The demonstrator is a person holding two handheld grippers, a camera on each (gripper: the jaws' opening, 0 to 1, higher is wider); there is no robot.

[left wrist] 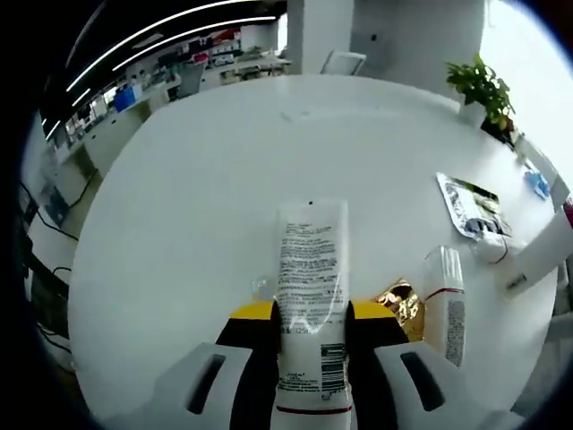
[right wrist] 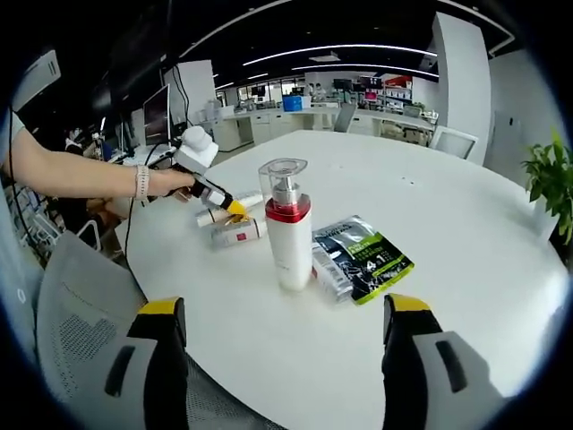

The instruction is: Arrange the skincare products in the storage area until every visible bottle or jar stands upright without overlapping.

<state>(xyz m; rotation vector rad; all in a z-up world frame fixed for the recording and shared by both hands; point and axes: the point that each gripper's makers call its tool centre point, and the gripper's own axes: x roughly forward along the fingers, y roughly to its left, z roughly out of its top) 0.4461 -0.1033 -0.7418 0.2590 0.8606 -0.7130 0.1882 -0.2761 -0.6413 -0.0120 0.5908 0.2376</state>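
Left gripper view: the left gripper had its yellow-tipped jaws closed on a white tube with a clear crimped end pointing away.
Tube writing: rows of small black print and a barcode, too small to read; no brand legible.
Right of the tube: a gold item lay on the table just beside the right jaw; next to it a second tube, lying flat, carried a red line and fine print that could not be read.
Farther right: a sachet with dark and green print lay flat.
Right gripper view: the right gripper had jaws wide apart, holding nothing.
Left side: a hand held the left gripper above two tubes lying by the table edge.
Centre: a white pump bottle with a red collar and clear cap stood upright; no label legible.
Beside it: the sachet lay touching the bottle's base.
Surface: a round white table.
Room: open office with desks, ceiling light strips, a grey chair and a plant.
Count: two tubes, one bottle, one sachet, one gold item.
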